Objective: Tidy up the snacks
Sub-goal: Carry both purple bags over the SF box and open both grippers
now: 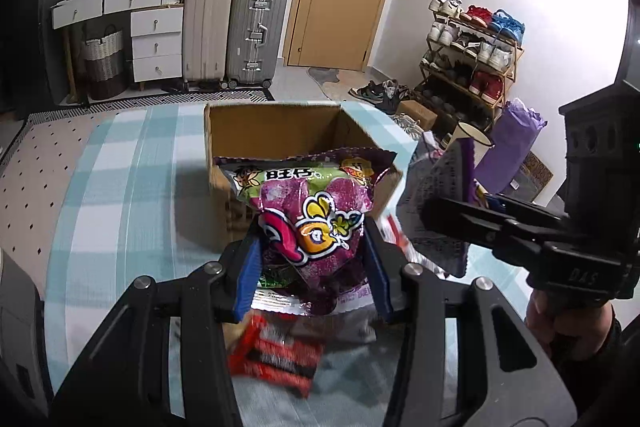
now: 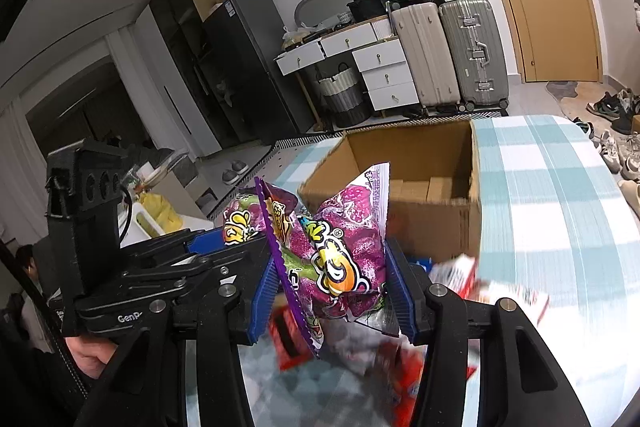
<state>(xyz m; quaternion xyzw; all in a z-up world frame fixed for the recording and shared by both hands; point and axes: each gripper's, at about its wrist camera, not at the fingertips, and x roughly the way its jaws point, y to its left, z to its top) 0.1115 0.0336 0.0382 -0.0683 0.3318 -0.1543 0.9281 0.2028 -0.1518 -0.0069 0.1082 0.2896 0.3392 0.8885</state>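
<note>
The left hand-held gripper (image 1: 312,259) is clamped on a purple snack bag (image 1: 316,215) at the centre of its view, held up in front of the open box (image 1: 276,125). The right hand-held gripper (image 2: 332,287) pinches a second purple bag (image 2: 344,247) the same way, mid-frame, just short of the box's near wall. The visible part of the box floor looks bare, so the sorting seems barely begun. Red packets (image 1: 276,355) lie on the checked cloth (image 1: 108,187) below, lower centre, waiting their turn.

Two purple snack bags (image 1: 316,223) (image 2: 340,259) hang crumpled before the open cardboard box (image 1: 276,127).
</note>
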